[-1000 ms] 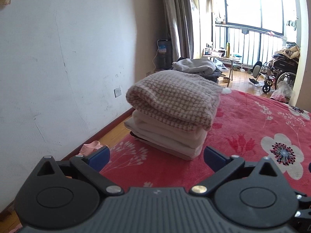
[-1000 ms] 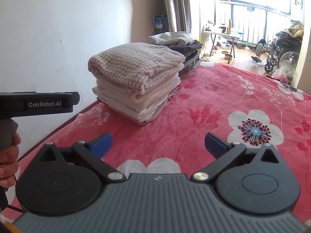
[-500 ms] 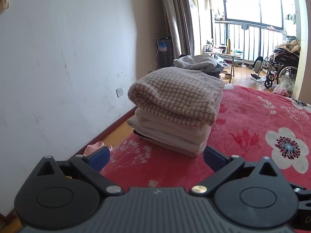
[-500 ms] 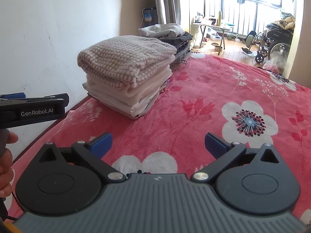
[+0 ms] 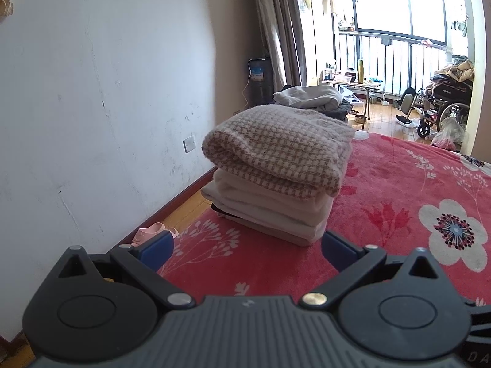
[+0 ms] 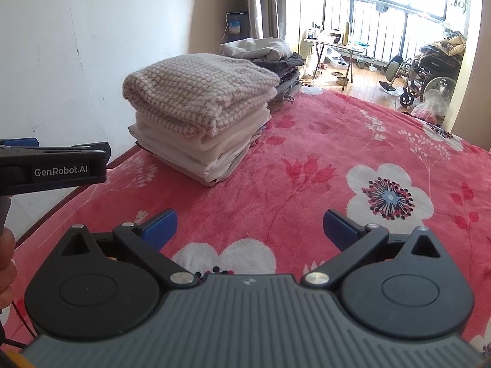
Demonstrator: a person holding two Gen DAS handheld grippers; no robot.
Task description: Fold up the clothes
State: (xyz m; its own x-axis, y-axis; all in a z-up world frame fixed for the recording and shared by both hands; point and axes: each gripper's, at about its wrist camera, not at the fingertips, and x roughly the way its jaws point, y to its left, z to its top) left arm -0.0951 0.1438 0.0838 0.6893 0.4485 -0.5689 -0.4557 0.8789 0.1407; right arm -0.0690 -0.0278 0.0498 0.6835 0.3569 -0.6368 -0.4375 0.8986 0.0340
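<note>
We held both grippers, left (image 5: 247, 247) & right (image 6: 250, 225), jaws wide open, empty, facing folded clothes stack (image 6: 201, 113) on bed (image 6: 307, 165).

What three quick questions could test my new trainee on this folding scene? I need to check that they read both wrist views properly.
1. True or false: the houndstooth sweater lies on top of the near stack.
2. What is each gripper holding: the left gripper and the right gripper?
3. What lies behind the near stack: A) grey folded pile, B) basket?

Key: 1 true; 2 nothing, both open; 3 A.
</note>
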